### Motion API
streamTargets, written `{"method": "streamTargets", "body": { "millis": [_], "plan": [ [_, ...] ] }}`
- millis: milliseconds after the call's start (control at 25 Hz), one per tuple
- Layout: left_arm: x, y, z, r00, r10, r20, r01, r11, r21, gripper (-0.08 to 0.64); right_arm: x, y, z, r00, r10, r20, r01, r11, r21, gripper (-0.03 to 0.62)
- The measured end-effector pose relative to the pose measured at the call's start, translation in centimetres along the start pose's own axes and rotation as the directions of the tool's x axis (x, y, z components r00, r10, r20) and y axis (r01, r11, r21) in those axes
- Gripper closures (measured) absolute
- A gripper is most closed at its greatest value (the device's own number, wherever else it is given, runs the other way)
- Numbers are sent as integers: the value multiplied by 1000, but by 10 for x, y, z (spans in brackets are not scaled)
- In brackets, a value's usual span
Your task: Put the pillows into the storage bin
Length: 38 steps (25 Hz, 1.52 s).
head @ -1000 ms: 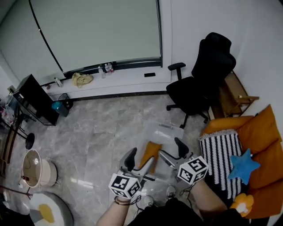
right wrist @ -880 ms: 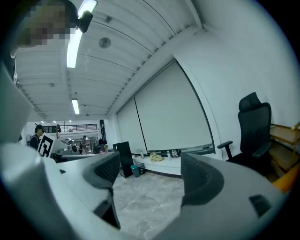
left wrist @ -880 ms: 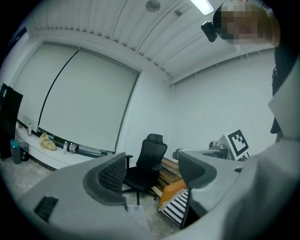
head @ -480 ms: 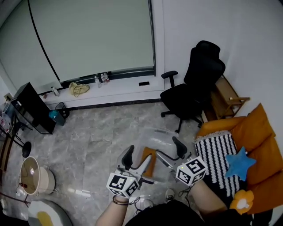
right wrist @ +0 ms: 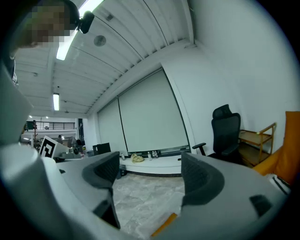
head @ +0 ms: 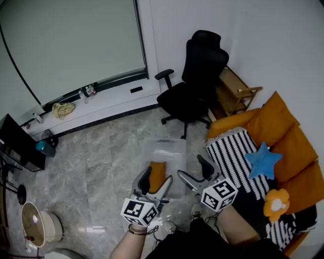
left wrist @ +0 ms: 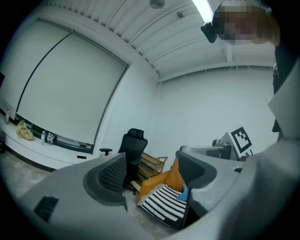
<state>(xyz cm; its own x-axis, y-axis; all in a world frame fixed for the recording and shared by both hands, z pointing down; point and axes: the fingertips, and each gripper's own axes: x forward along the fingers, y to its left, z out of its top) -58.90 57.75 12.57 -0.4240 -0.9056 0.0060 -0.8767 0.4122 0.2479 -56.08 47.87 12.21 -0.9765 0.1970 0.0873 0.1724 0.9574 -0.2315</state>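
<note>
Left claw (head: 156, 178), right claw (head: 194, 172) both gape, empty. Striped pillow (head: 236, 155) at 2 o'clock of storage bin (head: 165, 142); soft bulk may slip shallow pinch, land outside.

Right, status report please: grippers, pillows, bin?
Left gripper, right gripper open, empty. Orange pillow in bin; star pillow, flower pillow on sofa. Nothing blocking.

Grey marble-tile floor (head: 106, 152), white walls (head: 283, 45). Big window with pale roller blind (head: 66, 45) at 11 o'clock, white sill (head: 111, 98) under it. Black office chair (head: 195, 76) at 1 o'clock, wooden rack (head: 235, 93) just beside it at 2. Orange sofa (head: 230, 123) at 3. Black cabinet (head: 17, 146) at 9. Slatted white ceiling (right wrist: 131, 42), tube light (left wrist: 202, 9) lit.
</note>
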Motion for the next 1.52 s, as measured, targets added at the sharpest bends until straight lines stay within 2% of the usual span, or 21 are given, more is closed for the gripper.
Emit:
{"method": "streamTargets", "body": {
  "millis": [160,360,720,1000,1160,1280,1400,1520],
  "plan": [
    [30,-39,-14,992,-121,-33,121,993,-7,207,-43,-34,-3,992,-124,10,124,992,13,173],
    [59,-100,-28,964,-255,-69,255,967,-6,207,-110,-69,-2,964,-261,50,259,965,43,173],
    [94,-258,-68,882,-450,-141,455,890,2,207,-277,-130,-6,878,-467,106,456,883,110,176],
    [96,-393,-103,818,-546,-181,556,831,2,207,-415,-156,-21,819,-562,118,544,825,152,178],
    [97,-460,-115,769,-607,-201,621,784,4,207,-482,-170,-20,772,-620,141,598,783,171,179],
    [103,-502,-124,724,-654,-221,669,743,-6,207,-527,-178,-18,727,-669,159,642,743,188,181],
    [110,-543,-133,665,-709,-236,726,687,-18,207,-571,-184,-21,666,-728,164,697,685,211,184],
    [117,-584,-142,591,-767,-249,785,618,-39,207,-612,-191,-25,592,-789,165,753,615,234,190]
  ]
}}
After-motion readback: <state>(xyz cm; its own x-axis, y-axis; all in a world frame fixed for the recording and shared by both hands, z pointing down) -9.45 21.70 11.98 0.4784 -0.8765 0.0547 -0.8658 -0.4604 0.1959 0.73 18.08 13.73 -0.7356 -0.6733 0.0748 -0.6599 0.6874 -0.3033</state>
